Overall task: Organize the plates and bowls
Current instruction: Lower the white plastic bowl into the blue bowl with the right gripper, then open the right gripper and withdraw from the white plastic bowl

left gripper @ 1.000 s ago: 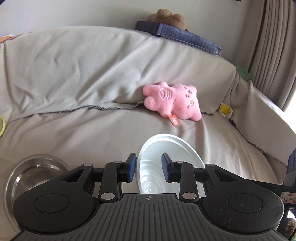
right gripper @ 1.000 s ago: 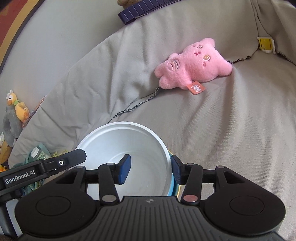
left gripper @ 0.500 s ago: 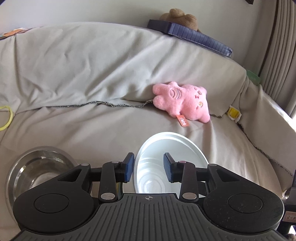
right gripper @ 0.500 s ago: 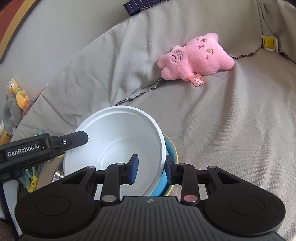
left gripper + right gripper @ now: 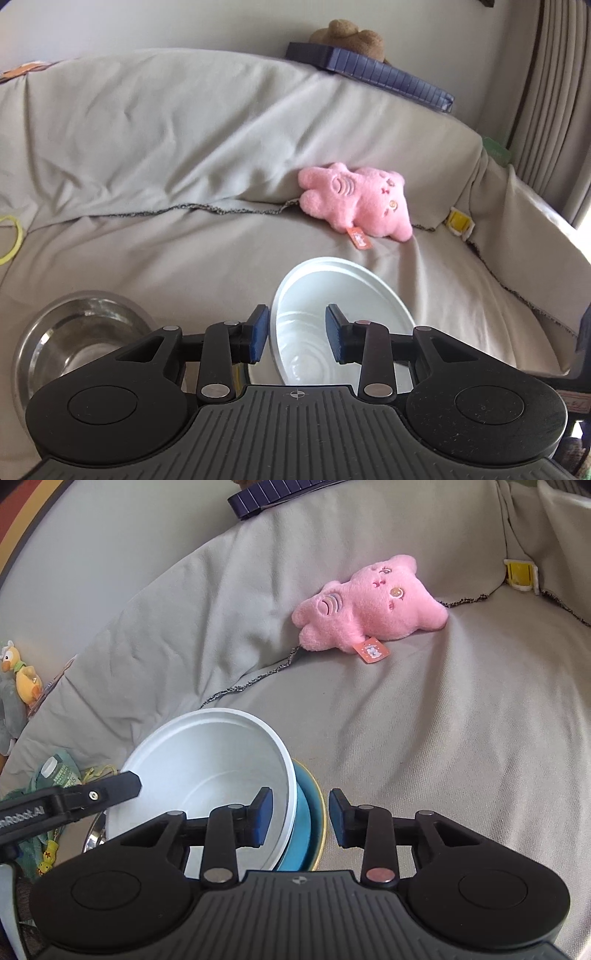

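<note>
Bottom of both views blocked by gripper bodies, so near halves of the dishes are hidden. Brown plush (image 5: pixel 351 33) on the sofa back mostly hidden behind a navy ribbed pad (image 5: pixel 373 72).

L wrist view only: steel bowl (image 5: pixel 79 332) at lower left, cut off by the left gripper (image 5: pixel 297 338) body; white bowl (image 5: pixel 332 332) tilted on edge, left rim wall running between the blue pads. Pads apart, neither visibly pressing the rim. Yellow ring (image 5: pixel 11 240) at the left edge, partly cropped.

R wrist view only: white bowl (image 5: pixel 207 779) sits nested in a teal plate (image 5: pixel 306 823) w/ yellowish rim; plate mostly hidden under the bowl. Right gripper (image 5: pixel 301 818) straddles both right rims: left pad inside the bowl, right pad outside the plate, gap visible on both sides, so pads apart, no clamp seen. Left gripper's finger (image 5: pixel 107 794) pokes in from the left at the bowl's left rim; contact unclear. Bit of shiny metal below it, can't ID. Bird plush (image 5: pixel 22 679) and bottle (image 5: pixel 55 771) at far left.

Both views: pink plush (image 5: pixel 365 605) lying on the grey sofa cover (image 5: pixel 461 720), well beyond the dishes.
</note>
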Demonstrator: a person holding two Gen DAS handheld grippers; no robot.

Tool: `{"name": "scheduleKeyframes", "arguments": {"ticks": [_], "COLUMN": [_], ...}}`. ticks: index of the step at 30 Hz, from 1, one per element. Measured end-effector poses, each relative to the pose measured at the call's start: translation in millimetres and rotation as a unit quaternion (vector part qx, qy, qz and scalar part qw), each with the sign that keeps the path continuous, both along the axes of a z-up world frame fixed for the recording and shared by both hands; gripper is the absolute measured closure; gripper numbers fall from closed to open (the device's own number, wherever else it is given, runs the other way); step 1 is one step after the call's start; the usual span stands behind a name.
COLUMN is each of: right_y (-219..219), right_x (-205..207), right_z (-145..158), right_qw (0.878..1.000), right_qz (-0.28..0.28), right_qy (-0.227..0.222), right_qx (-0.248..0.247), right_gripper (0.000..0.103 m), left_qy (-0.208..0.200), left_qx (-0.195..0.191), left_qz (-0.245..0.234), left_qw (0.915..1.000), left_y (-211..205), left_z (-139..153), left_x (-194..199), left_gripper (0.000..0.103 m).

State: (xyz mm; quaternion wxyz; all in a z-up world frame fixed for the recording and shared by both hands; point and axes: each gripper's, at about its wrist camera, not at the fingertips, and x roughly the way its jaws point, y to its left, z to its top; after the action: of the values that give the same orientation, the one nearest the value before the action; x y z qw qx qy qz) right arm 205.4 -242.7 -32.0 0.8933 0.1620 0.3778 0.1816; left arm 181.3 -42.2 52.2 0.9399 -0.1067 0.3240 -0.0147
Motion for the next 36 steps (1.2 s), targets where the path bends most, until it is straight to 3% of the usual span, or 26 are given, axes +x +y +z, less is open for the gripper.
{"name": "scheduleKeyframes", "arguments": {"ticks": [9, 15, 25, 31, 36], "right_y": [8.3, 2.5, 9.2, 4.6, 1.4], "right_x": [-11.6, 1.1, -2.9, -3.6, -14.0], "right_z": [11.5, -4.8, -16.2, -18.9, -6.4], "right_qw": [0.999, 1.000, 0.999, 0.999, 0.999], "right_qz": [0.033, 0.013, 0.027, 0.029, 0.037], "right_qy": [-0.011, 0.022, 0.027, 0.028, 0.003], "right_qx": [0.012, -0.009, -0.012, 0.000, 0.000], "right_gripper": [0.068, 0.070, 0.070, 0.070, 0.067], "left_qy": [0.002, 0.065, 0.106, 0.112, 0.077], "left_qx": [0.014, 0.029, 0.052, 0.027, -0.025], "left_qz": [0.006, 0.005, 0.003, 0.003, -0.008], "left_qw": [0.9999, 0.9975, 0.9930, 0.9933, 0.9967], "left_y": [-3.2, -0.6, 0.9, 9.5, 19.8], "left_z": [0.4, -23.4, -41.9, -45.7, -28.0], "left_x": [11.2, 28.7, 28.9, 23.9, 9.3], "left_gripper": [0.065, 0.068, 0.068, 0.066, 0.068]}}
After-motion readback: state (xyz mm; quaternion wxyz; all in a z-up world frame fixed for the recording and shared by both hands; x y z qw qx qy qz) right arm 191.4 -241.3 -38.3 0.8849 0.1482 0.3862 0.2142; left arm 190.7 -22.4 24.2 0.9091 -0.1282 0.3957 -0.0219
